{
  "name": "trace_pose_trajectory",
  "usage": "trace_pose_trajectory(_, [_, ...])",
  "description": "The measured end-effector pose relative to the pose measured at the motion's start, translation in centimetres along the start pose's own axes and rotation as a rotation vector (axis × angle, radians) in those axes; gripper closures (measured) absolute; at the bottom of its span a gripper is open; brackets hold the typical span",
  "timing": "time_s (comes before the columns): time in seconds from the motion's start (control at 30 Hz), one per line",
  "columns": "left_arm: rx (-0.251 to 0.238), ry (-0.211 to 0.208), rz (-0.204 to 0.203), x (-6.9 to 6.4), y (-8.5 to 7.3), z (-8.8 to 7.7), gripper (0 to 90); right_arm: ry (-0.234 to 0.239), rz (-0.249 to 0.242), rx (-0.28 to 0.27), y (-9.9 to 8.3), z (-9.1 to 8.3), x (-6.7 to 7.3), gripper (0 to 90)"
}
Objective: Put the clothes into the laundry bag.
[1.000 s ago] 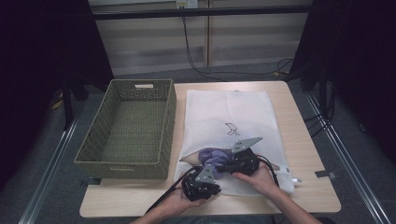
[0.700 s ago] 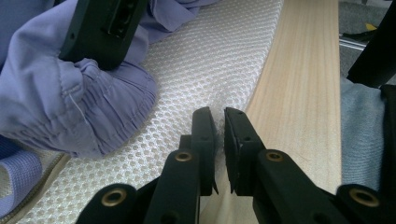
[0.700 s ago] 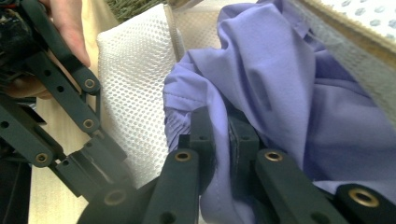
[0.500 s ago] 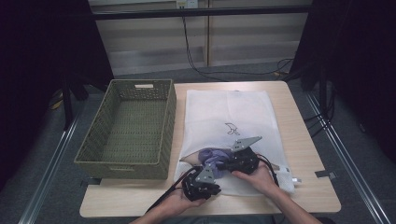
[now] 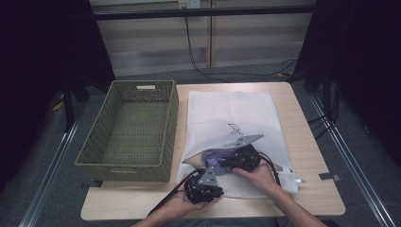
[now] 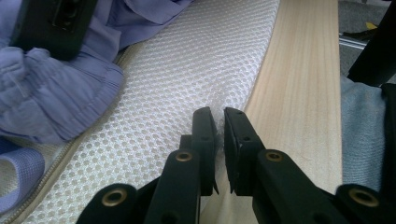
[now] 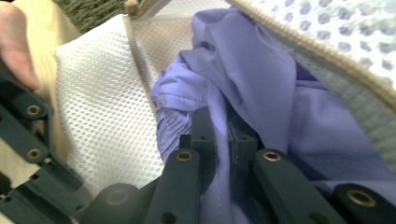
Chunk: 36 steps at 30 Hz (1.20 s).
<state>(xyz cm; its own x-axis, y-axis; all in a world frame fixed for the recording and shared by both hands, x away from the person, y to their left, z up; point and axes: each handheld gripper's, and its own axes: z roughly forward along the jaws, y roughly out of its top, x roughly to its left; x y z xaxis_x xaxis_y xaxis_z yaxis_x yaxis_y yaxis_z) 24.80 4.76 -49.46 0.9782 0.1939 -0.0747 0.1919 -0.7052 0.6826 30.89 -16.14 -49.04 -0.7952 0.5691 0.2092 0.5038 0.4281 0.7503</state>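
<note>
High view: your right tongs (image 5: 226,164) are pushing the purple garment (image 5: 215,156) slightly deeper into the mesh bag (image 5: 236,113) than a second ago, clamped on its fabric, while your left tongs (image 5: 204,188) are pinching the bag's near edge on the desk (image 5: 312,142).

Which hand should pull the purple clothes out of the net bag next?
Probably the right. The right tool is already shut on the purple cloth at the open zip, while the left tool pinches the mesh bag at its edge, holding it down on the table.
</note>
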Motion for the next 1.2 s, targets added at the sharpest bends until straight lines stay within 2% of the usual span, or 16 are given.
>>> trace_pose_trajectory(0.1, [0.000, -0.001, -0.002, 0.0, 0.0, 0.0, 83.5, -0.026, 0.004, 0.001, 0.1, 0.1, -0.2, 84.1])
trace_pose_trajectory(0.27, [-0.008, -0.004, -0.004, 0.0, 0.0, 0.1, 83.5, -0.033, 0.023, -0.004, 0.1, 0.3, -1.0, 84.1])
trace_pose_trajectory(0.57, [-0.012, -0.011, -0.003, 0.1, 0.0, 0.1, 83.6, -0.049, 0.038, -0.009, 0.2, 0.4, -1.4, 84.0])
trace_pose_trajectory(0.77, [-0.007, -0.015, 0.000, 0.2, 0.0, 0.1, 83.7, -0.056, 0.067, -0.018, 0.3, 0.6, -2.0, 83.9])
trace_pose_trajectory(0.83, [-0.014, -0.019, -0.018, 0.2, -0.1, 0.1, 83.7, -0.055, 0.069, -0.017, 0.4, 0.6, -2.1, 83.9])
trace_pose_trajectory(0.93, [-0.011, -0.017, -0.013, 0.2, 0.0, 0.1, 84.0, -0.060, 0.077, -0.018, 0.5, 0.7, -2.4, 83.9])
trace_pose_trajectory(1.2, [-0.014, -0.017, -0.010, 0.2, 0.0, 0.1, 84.1, -0.112, 0.095, -0.031, 0.9, 1.1, -3.1, 83.6])
